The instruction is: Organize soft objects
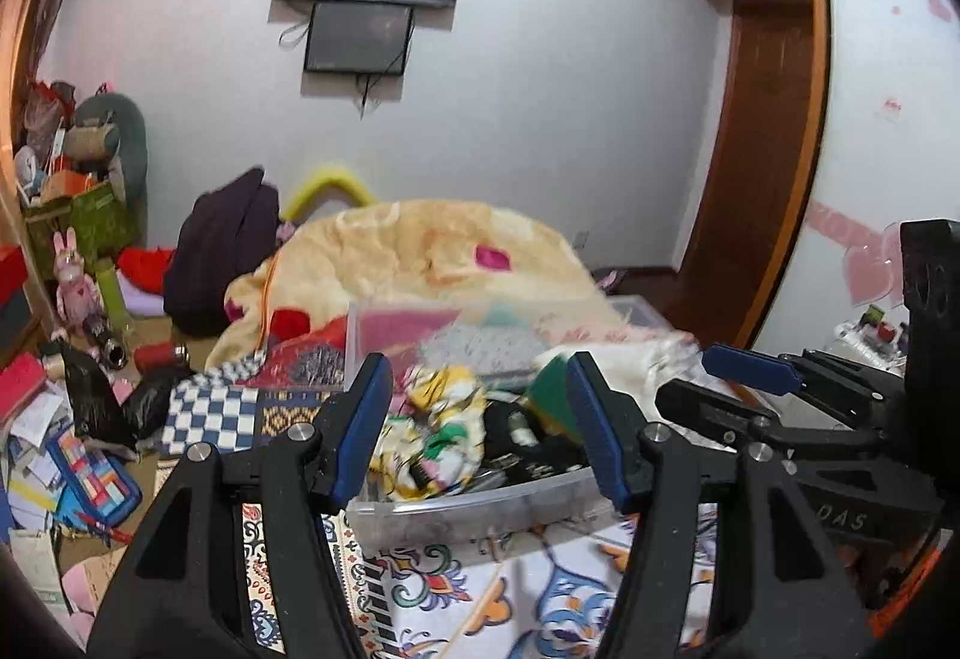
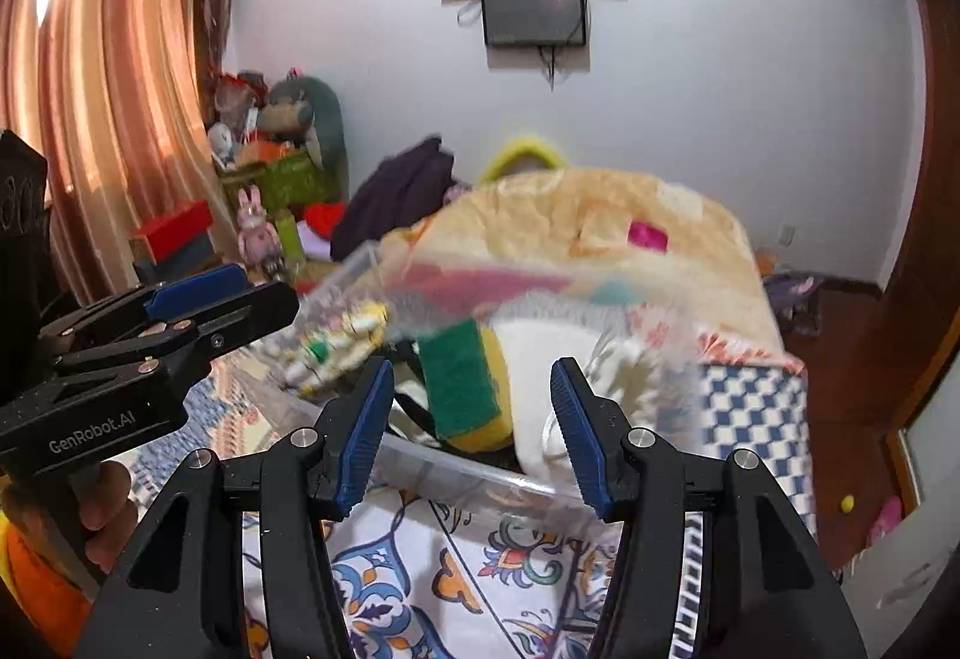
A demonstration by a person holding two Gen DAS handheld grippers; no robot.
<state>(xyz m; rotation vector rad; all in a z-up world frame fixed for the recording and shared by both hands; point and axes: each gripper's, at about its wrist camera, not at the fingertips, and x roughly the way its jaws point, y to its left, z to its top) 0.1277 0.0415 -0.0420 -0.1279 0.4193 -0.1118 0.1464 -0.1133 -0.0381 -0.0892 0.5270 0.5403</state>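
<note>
A clear plastic bin (image 1: 474, 506) sits on the patterned bedsheet, its lid raised behind it. It holds a yellow patterned cloth (image 1: 438, 431), a green and yellow sponge (image 2: 465, 389) and a white cloth (image 2: 558, 359). My left gripper (image 1: 477, 428) is open and empty, just before the bin's near rim. My right gripper (image 2: 471, 437) is open and empty, above the bin's near rim. The right gripper also shows at the right of the left wrist view (image 1: 750, 377), and the left gripper at the left of the right wrist view (image 2: 180, 311).
A cream fleece blanket (image 1: 420, 251) is heaped behind the bin, beside a dark purple garment (image 1: 222, 251) and a blue checked cloth (image 1: 210, 413). Clutter, boxes and plush toys (image 1: 78, 275) fill the floor at left. A wooden wardrobe (image 1: 762, 119) stands at right.
</note>
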